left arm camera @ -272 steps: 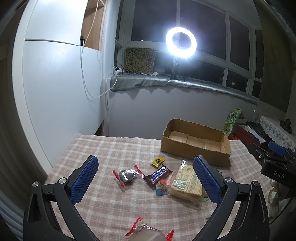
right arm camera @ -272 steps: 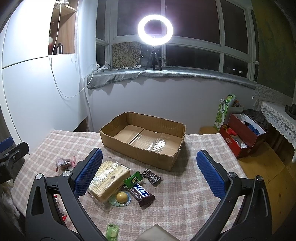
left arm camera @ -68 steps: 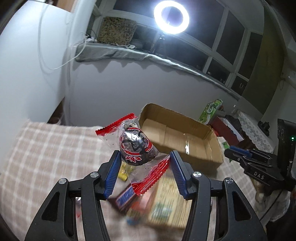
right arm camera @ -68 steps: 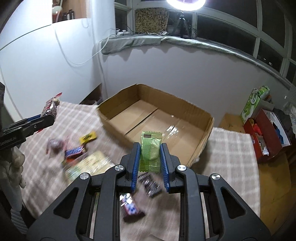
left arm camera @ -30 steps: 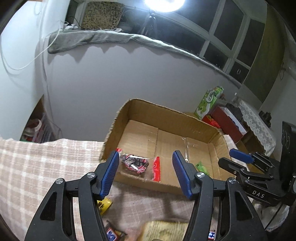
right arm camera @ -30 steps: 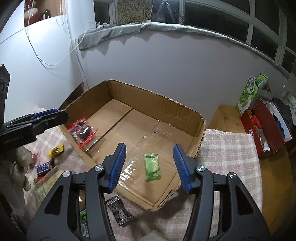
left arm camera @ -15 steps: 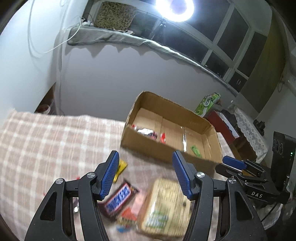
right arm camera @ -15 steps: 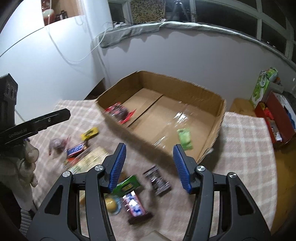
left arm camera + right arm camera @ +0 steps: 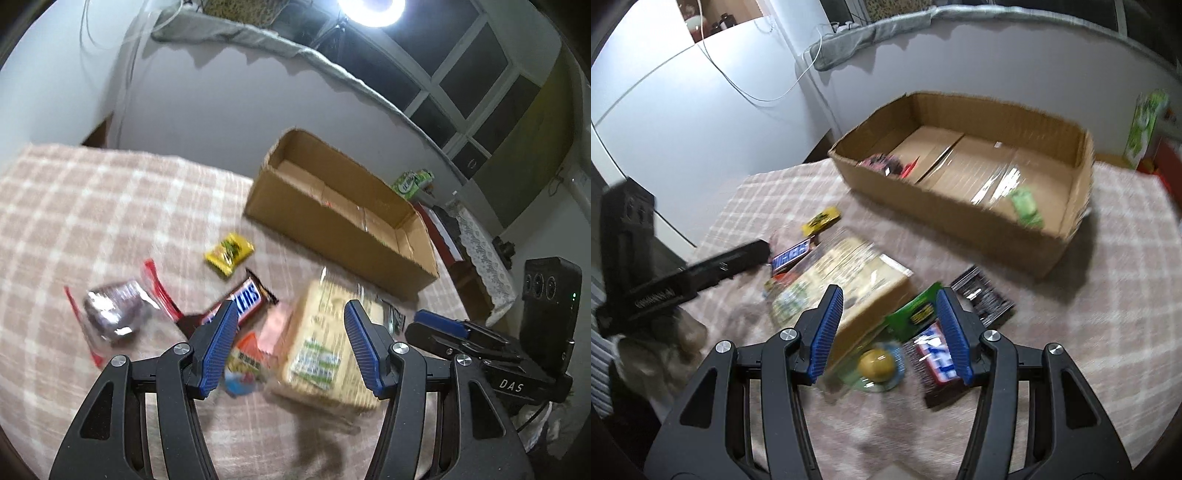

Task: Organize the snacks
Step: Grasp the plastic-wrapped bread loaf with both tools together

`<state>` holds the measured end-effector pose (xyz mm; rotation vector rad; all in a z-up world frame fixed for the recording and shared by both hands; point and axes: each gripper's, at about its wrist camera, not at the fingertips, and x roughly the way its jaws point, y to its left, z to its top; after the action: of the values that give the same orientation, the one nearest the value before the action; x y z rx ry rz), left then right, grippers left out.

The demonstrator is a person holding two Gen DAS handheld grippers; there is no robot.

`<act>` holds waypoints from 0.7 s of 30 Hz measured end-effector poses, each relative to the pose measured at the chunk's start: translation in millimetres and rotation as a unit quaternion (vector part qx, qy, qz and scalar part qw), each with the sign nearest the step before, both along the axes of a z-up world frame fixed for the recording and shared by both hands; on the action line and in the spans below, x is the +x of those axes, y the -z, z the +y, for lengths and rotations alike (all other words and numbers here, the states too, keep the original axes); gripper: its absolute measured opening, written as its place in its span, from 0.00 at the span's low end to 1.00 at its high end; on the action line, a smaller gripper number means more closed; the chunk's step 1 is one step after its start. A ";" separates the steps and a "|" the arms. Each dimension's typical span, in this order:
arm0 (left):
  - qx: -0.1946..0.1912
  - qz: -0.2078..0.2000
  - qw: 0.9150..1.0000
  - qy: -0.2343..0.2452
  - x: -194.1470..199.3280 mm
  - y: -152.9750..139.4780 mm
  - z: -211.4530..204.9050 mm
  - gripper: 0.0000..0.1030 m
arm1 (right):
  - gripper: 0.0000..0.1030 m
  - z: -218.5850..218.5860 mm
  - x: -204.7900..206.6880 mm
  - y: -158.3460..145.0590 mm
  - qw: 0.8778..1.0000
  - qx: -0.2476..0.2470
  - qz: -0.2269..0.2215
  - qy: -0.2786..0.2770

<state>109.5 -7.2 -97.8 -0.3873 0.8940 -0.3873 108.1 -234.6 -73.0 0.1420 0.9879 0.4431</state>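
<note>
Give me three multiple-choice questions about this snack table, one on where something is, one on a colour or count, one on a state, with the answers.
1. Where does the green wafer packet lie?
A. inside the cardboard box
B. on the checked cloth
C. between the tongs

2. What colour is the small packet beside the Snickers bar?
A. blue
B. yellow
C. white

3. How do the right tongs stand?
A. clamped on the crackers
B. open and holding nothing
C. shut tight with nothing between them

Answers:
1 A, since in the right wrist view the green packet rests on the box floor near its right end wall.
2 B, since in the left wrist view that packet is bright yellow with a dark print.
3 B, since the blue pads stand apart above the snacks on the table, with nothing gripped between them.
</note>
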 end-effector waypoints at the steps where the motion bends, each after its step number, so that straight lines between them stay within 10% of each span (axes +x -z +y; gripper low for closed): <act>1: -0.001 0.003 1.000 0.002 -0.5 1.6 -0.9 0.57 | 0.54 0.6 -0.3 2.0 1.000 0.006 0.005 -0.001; 21: -0.019 0.027 0.997 0.064 -8.6 20.8 -23.0 0.51 | 0.38 6.7 11.6 31.1 0.993 0.080 0.081 -0.009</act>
<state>100.9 -30.2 -118.5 -0.3781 0.9688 -0.5145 119.7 -227.9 -104.2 0.3178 1.1139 0.5348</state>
